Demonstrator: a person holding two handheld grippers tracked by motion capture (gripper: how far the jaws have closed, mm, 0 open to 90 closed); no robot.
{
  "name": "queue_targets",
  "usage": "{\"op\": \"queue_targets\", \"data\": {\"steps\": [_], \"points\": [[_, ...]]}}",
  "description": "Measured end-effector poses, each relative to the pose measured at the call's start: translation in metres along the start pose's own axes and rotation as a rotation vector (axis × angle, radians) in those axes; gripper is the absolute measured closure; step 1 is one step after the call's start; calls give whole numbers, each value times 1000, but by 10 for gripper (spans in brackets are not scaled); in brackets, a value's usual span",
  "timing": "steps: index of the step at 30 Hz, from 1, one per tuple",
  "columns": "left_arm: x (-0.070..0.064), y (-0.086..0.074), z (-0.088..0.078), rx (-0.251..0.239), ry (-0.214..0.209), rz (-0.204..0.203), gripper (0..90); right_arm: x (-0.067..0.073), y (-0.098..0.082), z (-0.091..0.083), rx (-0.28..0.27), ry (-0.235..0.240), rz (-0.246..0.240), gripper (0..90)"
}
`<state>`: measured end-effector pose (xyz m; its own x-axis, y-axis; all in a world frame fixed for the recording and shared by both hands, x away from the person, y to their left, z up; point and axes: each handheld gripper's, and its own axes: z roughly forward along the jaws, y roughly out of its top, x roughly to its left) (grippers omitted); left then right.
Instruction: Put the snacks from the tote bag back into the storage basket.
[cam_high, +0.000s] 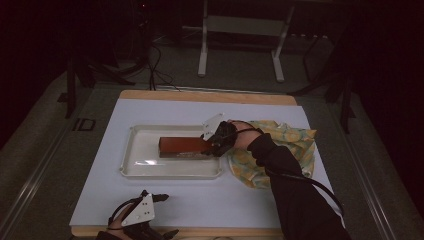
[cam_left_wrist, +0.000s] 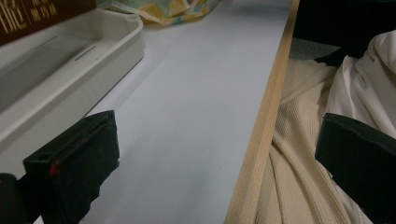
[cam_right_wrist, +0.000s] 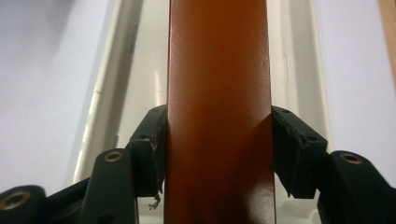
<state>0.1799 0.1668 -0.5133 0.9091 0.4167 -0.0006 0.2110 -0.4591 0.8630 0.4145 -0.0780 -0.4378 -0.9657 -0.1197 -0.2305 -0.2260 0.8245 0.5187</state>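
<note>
While clamped — right gripper (cam_right_wrist: 218, 154) on box (cam_right_wrist: 218, 93)

Bare mat (cam_high: 200, 200) ahead of the tray (cam_high: 131, 165) gives passage; cloth (cam_high: 295, 140) crowds its right.

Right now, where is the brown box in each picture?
High view: the brown box lies over the middle of the white tray, its right end clamped by the right tongs.
Left gripper view: just a corner of the box at top left, above the tray.
Right gripper view: the box runs up the centre, between both pads.
Shared landmark: the white tray.
</note>
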Motion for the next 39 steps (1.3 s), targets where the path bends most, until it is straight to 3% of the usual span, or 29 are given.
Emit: {"op": "queue_targets", "data": {"steps": [23,33,39], "points": [[0,0,-1,-4,0,-1,0,-4,-9,35,103,35,34,426],[-1,0,-1,-7,-2,2,0,-7,-9,39,124,45,64,415],[-1,0,-1,-8,-3,1,0,-6,-6,40,144,45,45,400]]}}
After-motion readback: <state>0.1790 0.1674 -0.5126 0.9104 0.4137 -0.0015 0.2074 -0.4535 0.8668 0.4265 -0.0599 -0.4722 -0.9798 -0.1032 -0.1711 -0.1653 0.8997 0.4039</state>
